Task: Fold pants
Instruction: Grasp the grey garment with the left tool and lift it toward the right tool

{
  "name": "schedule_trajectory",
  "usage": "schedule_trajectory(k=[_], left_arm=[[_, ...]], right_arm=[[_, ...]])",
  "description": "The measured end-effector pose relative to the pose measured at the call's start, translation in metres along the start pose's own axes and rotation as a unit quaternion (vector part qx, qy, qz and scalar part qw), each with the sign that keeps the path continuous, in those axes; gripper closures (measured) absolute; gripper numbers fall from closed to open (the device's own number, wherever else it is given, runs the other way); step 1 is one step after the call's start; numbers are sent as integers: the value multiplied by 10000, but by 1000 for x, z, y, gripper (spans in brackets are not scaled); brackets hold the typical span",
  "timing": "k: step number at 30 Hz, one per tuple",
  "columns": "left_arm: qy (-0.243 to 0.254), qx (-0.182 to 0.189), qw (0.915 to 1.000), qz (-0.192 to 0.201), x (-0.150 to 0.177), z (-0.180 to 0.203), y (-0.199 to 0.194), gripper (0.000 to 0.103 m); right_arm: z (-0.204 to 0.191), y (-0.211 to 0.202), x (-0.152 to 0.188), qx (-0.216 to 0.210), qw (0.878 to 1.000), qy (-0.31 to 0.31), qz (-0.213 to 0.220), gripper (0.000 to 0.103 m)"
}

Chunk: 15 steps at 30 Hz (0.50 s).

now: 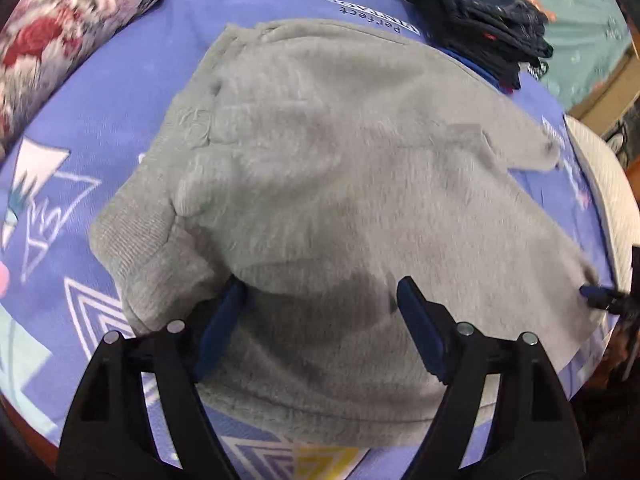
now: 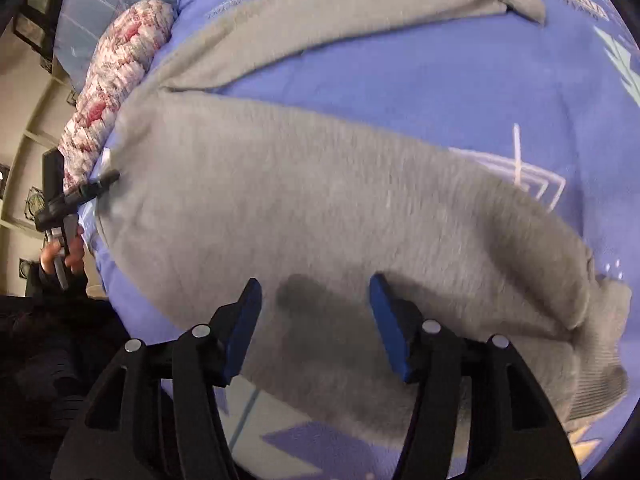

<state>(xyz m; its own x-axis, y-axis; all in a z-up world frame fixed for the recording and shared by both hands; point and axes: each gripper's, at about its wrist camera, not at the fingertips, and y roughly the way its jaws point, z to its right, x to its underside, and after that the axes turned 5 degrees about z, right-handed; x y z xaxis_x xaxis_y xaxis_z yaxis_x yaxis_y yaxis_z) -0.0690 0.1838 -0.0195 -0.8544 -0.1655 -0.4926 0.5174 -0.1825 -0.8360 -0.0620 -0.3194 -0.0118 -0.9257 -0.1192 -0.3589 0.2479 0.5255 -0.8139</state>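
Both grippers, left (image 1: 320,304) and right (image 2: 316,300), hung open over the gray pants (image 1: 340,184), gripping nothing. The pants lay half-folded on the bed (image 1: 132,92), one leg (image 2: 360,4) splayed away; I figured a one-layer pinch would've dragged the fold apart.

Grey pants (image 1: 340,184) between parted jaws.

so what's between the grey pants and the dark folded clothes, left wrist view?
Only a narrow strip of the purple bedsheet separates the grey pants from the dark folded clothes; left wrist view shows it.
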Motion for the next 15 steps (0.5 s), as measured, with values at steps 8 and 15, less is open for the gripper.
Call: schedule_trajectory(k=[8,15], left_arm=[[336,-286,9947,928,-130,-21,-38,6],[1202,-351,9921,-18,-231,-27,72,9]], right_arm=[[4,-38,-39,-677,9912,241,1110,29],[-7,-2,-33,-750,9929,462,804,29]])
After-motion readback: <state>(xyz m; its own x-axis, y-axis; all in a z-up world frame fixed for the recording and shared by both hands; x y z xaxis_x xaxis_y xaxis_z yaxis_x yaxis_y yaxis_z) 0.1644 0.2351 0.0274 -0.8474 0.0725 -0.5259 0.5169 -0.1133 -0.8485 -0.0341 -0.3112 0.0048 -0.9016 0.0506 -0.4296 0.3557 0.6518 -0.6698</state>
